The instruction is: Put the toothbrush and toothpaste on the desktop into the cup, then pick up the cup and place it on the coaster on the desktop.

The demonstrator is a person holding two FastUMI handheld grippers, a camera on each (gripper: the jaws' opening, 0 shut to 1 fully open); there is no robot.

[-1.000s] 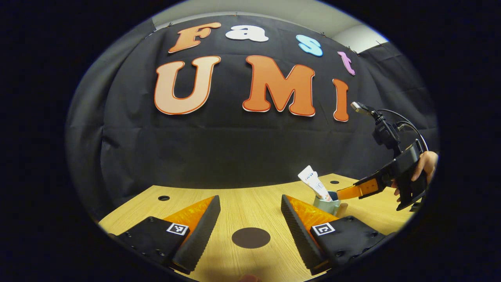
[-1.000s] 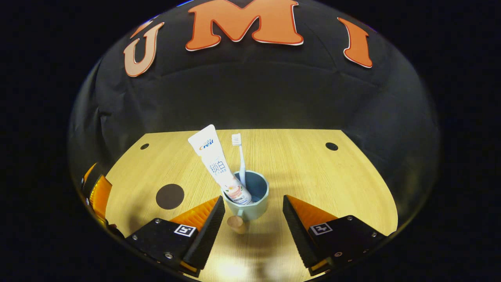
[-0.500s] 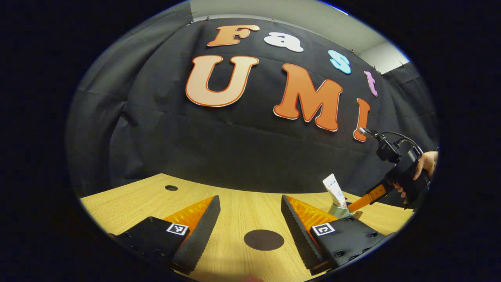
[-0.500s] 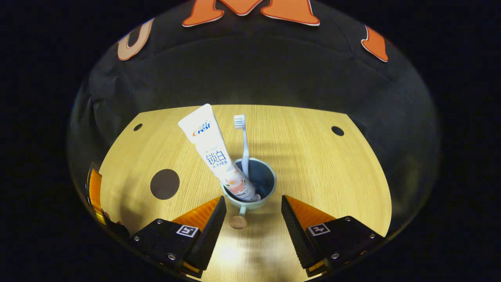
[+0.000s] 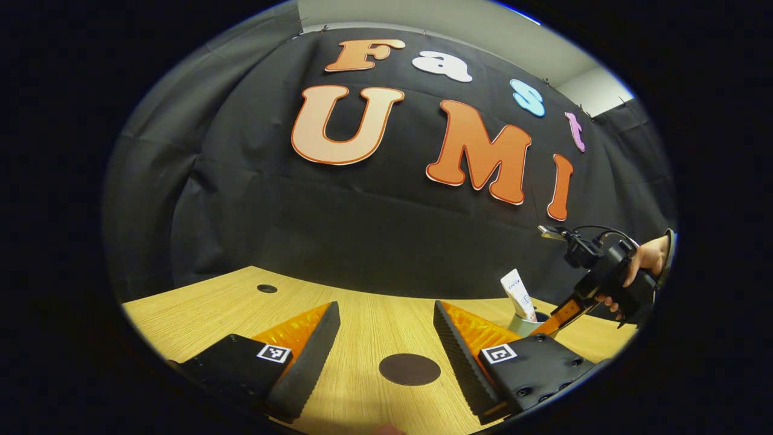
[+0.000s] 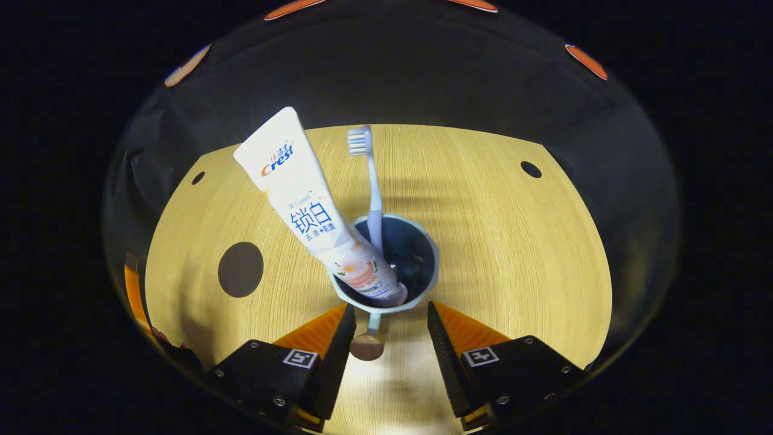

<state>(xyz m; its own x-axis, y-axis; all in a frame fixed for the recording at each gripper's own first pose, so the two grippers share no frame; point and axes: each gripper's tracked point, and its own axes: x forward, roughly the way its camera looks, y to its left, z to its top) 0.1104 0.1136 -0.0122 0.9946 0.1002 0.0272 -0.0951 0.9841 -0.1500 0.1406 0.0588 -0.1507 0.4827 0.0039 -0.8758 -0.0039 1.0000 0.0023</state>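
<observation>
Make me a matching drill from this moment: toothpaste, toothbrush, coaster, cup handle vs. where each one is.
Things:
1. toothpaste
2. toothbrush
3. coaster
4. cup handle

Places:
A. flat on the desktop, apart from the cup
B. between the right gripper's open jaws
C. leaning in the cup, cap end down
D. standing in the cup, bristles up

Pairs: 1-C, 2-D, 3-A, 4-B

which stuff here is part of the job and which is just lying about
Job things:
cup
toothpaste
toothbrush
coaster
right gripper

Just about:
desktop
desktop holes
left gripper, open above the coaster
</observation>
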